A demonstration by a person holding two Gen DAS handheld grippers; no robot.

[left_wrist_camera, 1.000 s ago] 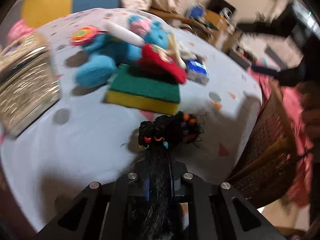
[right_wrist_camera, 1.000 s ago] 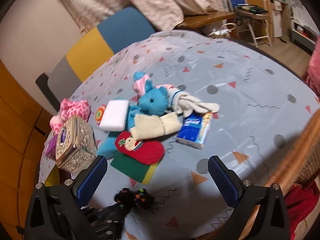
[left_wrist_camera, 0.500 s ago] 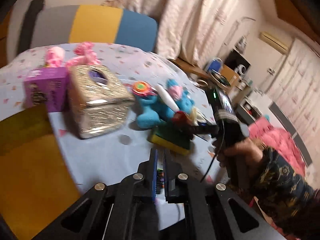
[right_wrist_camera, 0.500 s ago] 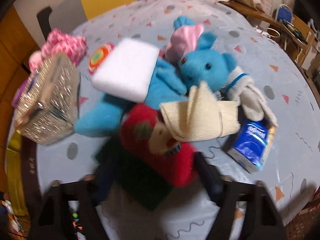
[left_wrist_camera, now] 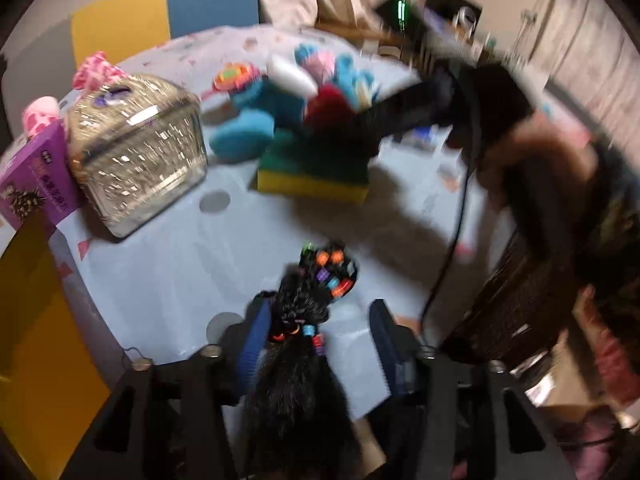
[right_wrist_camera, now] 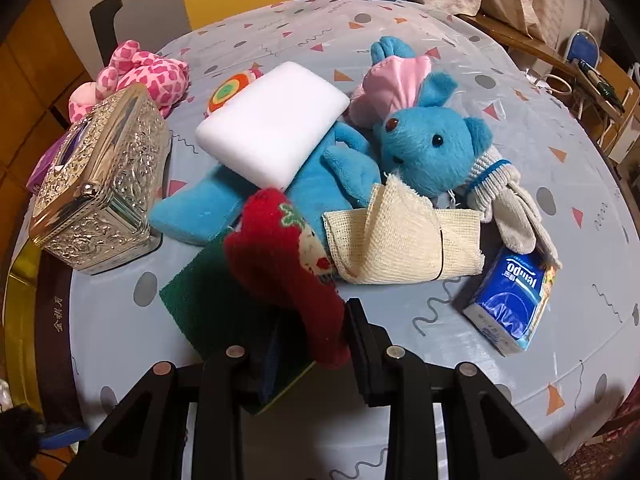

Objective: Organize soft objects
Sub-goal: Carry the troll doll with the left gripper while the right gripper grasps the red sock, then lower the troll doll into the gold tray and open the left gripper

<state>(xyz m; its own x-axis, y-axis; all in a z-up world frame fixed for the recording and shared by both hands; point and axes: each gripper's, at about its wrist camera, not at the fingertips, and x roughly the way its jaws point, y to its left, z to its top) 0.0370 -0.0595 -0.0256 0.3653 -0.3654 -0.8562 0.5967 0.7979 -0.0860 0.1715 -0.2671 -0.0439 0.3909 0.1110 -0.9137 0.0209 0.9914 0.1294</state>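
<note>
Red knit sock (right_wrist_camera: 288, 268), light and limp, lies on the green sponge (right_wrist_camera: 208, 300); my right gripper (right_wrist_camera: 316, 344) has just closed on its toe. My left gripper (left_wrist_camera: 316, 344) has just opened, releasing the black beaded hairpiece (left_wrist_camera: 308, 320).

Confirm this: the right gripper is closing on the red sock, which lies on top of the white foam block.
Not quite. The right gripper has just been closing with the red sock between its jaws, but the sock lies on the green sponge, not the white foam block. The right wrist view shows this.
</note>
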